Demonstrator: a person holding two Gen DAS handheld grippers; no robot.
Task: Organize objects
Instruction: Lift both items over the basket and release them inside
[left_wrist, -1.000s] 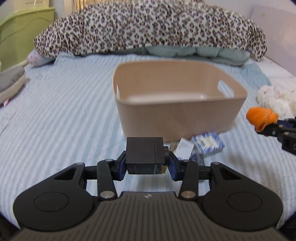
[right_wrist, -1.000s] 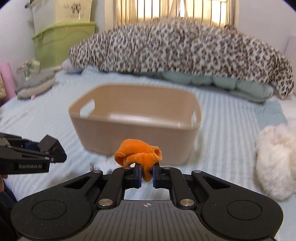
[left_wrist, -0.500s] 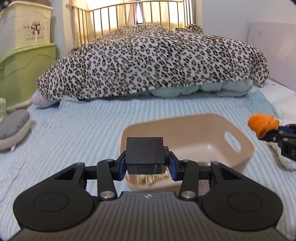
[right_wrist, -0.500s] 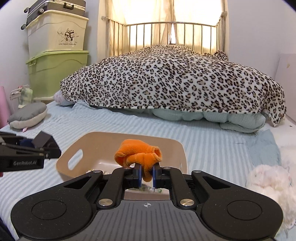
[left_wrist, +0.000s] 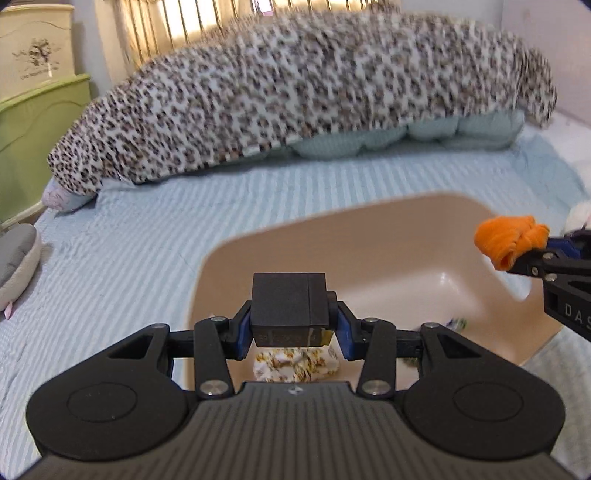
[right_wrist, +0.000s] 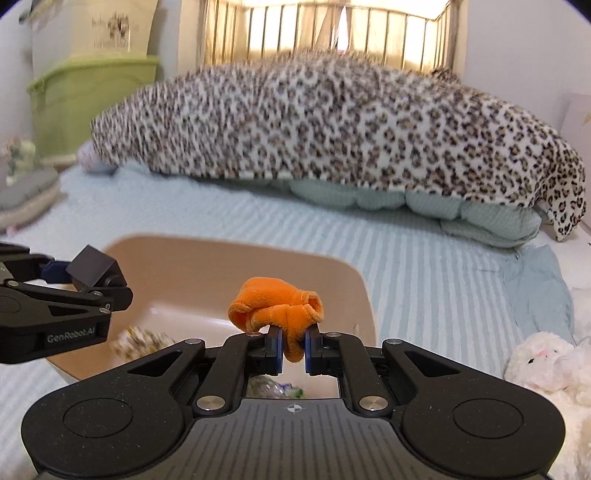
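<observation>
My left gripper (left_wrist: 290, 334) is shut on a black box (left_wrist: 288, 304) and holds it above the near left part of a beige plastic bin (left_wrist: 332, 229) on the bed. My right gripper (right_wrist: 293, 350) is shut on an orange plush cloth (right_wrist: 275, 306) and holds it above the bin's (right_wrist: 177, 251) near right edge. A white and yellow patterned bundle (left_wrist: 295, 365) lies inside the bin below the black box. The left gripper (right_wrist: 79, 282) with its box shows at the left of the right wrist view, and the orange cloth (left_wrist: 509, 238) at the right of the left wrist view.
A leopard-print blanket (left_wrist: 295, 88) over a pale quilt lies across the far bed. A white plush toy (right_wrist: 543, 362) sits right of the bin. Green and cream storage boxes (right_wrist: 85, 85) stand at the left. A grey cushion (left_wrist: 14, 258) lies at the left edge.
Both grippers have risen and moved forward over the bin, so I look down into it. Both still hold their objects.
</observation>
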